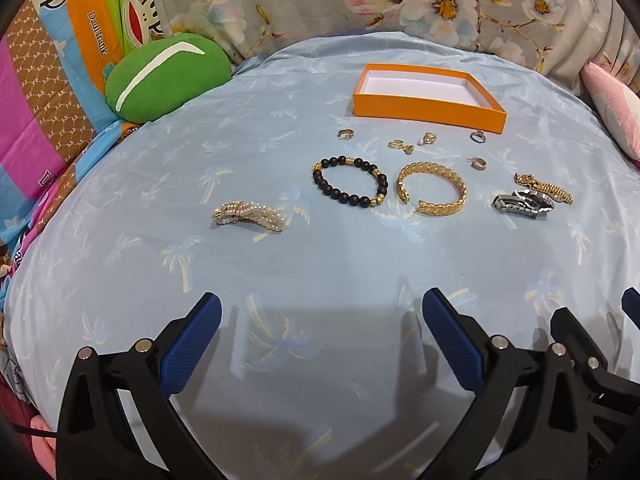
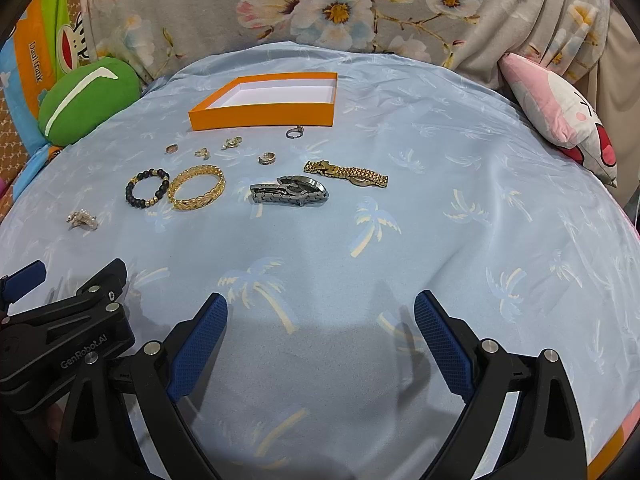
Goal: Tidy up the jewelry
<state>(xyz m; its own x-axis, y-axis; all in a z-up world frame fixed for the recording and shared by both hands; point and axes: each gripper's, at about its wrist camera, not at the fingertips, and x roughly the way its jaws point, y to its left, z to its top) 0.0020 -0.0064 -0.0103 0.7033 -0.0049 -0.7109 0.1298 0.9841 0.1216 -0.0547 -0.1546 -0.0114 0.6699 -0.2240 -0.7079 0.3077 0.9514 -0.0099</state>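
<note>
both grippers, left gripper (image 1: 322, 316) and right gripper (image 2: 321, 316), hang wide and empty over the bed sheet (image 2: 460, 240). orange box (image 1: 428, 110) holds nothing; no piece is sorted. pearl bracelet (image 1: 250, 216), gold bangle (image 1: 432, 192) and silver watch (image 2: 290, 193) lie before the box. only the right view shows the pink pillow (image 2: 560, 116) whole.

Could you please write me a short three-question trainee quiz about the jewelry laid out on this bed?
1. True or false: the orange box already holds jewelry.
2. Which lies nearest the silver watch? A pearl bracelet; B gold watch; C green cushion.
3. Fill in: both the left gripper and the right gripper are ____.

Key: 1 false; 2 B; 3 open.
</note>
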